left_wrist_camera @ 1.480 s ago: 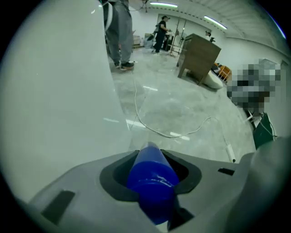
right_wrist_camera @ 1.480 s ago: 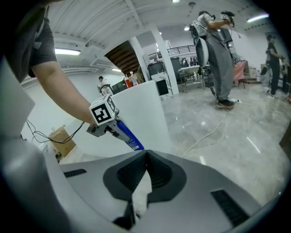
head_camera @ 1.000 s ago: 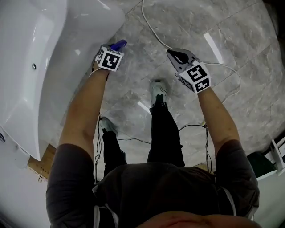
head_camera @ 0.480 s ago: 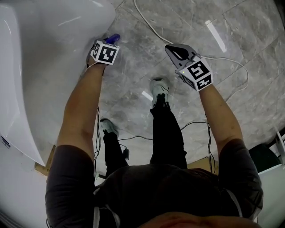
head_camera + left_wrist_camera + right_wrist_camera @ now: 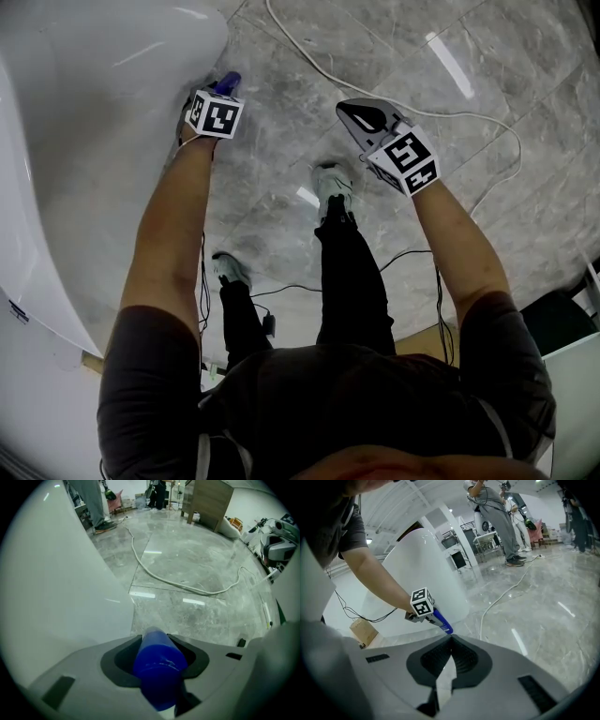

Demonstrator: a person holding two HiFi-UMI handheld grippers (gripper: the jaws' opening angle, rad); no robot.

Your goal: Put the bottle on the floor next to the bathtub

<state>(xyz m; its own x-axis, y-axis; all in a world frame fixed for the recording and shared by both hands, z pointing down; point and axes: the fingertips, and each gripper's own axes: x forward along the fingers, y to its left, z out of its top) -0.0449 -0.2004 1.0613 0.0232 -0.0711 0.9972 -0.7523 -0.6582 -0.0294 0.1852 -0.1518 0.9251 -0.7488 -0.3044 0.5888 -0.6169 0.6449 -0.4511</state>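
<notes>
While my left gripper [image 5: 155,644] clamps the blue bottle [image 5: 442,622], its jaws having just eased a little wider, the bottle points down at the marble floor [image 5: 281,141], just beside the white bathtub [image 5: 94,112]. My right gripper [image 5: 450,641] is closed and empty.

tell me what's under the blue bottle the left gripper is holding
Grey marble floor lies below the blue bottle, right beside the white bathtub wall. The left gripper and the bottle's own body cover its bottom end, so contact with the floor cannot be seen.
</notes>
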